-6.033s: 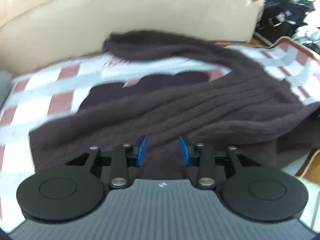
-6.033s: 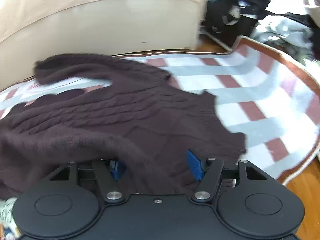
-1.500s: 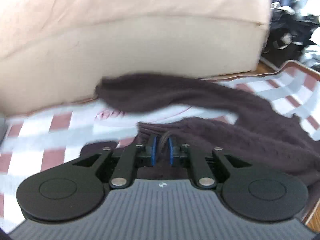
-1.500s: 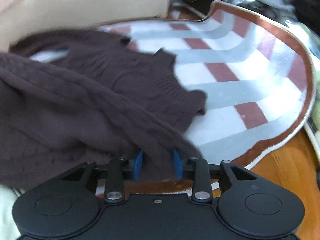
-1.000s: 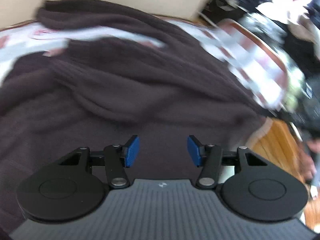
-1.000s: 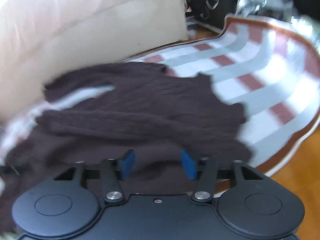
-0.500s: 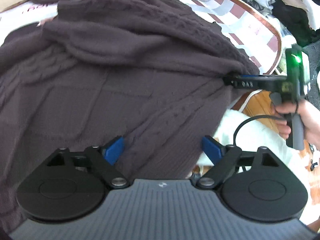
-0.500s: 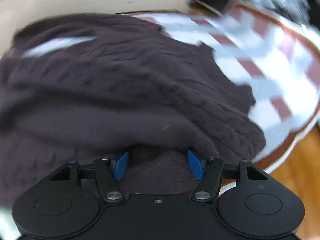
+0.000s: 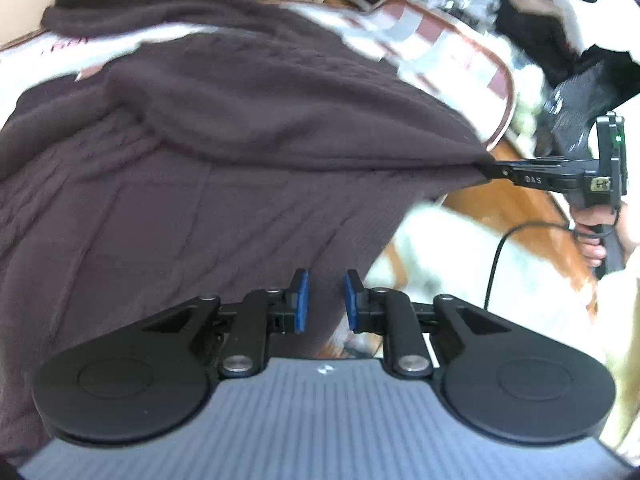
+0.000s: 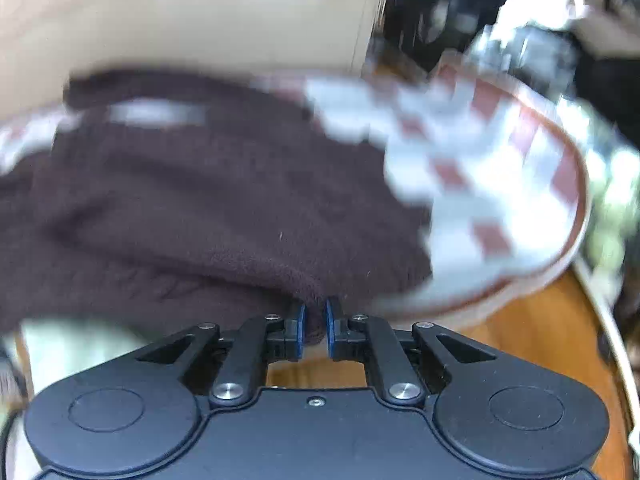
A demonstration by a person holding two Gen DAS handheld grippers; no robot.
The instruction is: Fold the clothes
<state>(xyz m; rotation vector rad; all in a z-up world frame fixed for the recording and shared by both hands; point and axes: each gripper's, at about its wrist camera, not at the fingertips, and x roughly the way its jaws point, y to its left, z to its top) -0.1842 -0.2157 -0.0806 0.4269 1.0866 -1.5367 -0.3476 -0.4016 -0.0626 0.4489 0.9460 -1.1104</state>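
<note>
Now my right gripper (image 10: 315, 322) and left gripper (image 9: 323, 300) pinch the sweater (image 9: 208, 152) hem, its edge stretched left to right.

A wooden floor (image 9: 516, 204) carries a rug (image 9: 452, 52) checked in red-brown, grey and white, with a brown border. A dark brown knitted sweater (image 9: 208, 152) lies spread over most of the rug, its near edge lifted off it. Beyond the rug stands a beige sofa (image 10: 200, 12), with dark clutter (image 9: 532, 28) beside it.
</note>
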